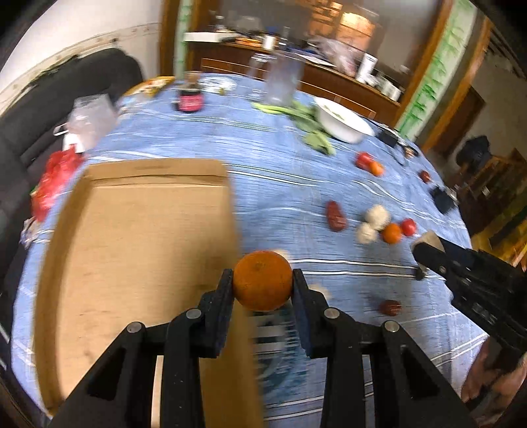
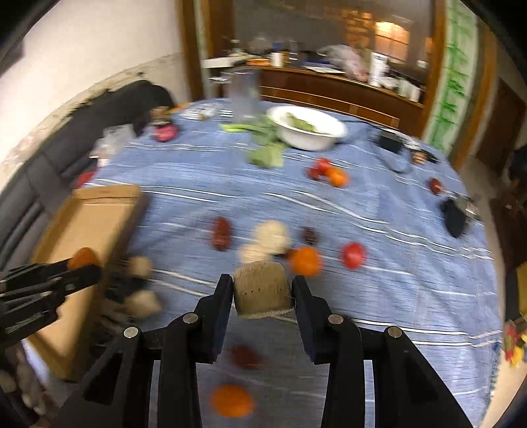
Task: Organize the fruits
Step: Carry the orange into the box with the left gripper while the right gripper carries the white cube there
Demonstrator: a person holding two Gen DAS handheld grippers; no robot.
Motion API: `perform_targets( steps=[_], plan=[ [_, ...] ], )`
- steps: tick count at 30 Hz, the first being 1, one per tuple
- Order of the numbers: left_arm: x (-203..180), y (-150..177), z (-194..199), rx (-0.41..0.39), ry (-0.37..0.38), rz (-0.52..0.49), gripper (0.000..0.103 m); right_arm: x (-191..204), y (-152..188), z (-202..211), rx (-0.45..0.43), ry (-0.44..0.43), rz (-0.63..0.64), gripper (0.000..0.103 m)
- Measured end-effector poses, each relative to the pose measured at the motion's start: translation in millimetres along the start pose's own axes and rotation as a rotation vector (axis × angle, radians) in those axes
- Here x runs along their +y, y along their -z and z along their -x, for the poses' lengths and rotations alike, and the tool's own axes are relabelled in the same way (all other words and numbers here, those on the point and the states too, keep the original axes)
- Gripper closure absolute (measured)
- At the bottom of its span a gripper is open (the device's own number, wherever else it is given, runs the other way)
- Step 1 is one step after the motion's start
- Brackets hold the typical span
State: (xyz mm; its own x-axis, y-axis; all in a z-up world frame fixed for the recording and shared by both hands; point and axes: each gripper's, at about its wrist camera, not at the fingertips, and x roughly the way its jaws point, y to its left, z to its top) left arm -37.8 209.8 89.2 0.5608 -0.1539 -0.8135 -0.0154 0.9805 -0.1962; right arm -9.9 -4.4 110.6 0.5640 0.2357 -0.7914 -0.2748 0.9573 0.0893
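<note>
An orange (image 1: pixel 263 280) sits clamped between the pads of the left tongs (image 1: pixel 263 285), raised over the right rim of the cardboard box (image 1: pixel 138 256) near the worktop's (image 1: pixel 296 184) left edge. The right tongs (image 2: pixel 262 289) grip a tan, rough-skinned cylinder-shaped piece (image 2: pixel 262 289) above loose fruit mid-worktop.

Both fisheye views are dim and warm-toned, with the brightest light a yellow lamp glow (image 2: pixel 388 28) at the far back of the room. Motion blur smears the cardboard box (image 1: pixel 138 250) and the fruit on the surface; the right wrist view is softer overall. Edges bow strongly and darken to black corners.
</note>
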Motion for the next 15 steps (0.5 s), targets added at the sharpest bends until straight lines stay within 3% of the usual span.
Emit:
perform_targets(
  steps=[9, 15],
  plan=[
    [107, 7, 23, 0.004, -0.146, 0.124, 0.070, 125, -12, -20, 0.068, -0.296, 0.089, 0.062],
    [139, 21, 23, 0.067, -0.177, 0.135, 0.070, 180, 2, -48, 0.158, -0.365, 0.155, 0.062]
  ],
)
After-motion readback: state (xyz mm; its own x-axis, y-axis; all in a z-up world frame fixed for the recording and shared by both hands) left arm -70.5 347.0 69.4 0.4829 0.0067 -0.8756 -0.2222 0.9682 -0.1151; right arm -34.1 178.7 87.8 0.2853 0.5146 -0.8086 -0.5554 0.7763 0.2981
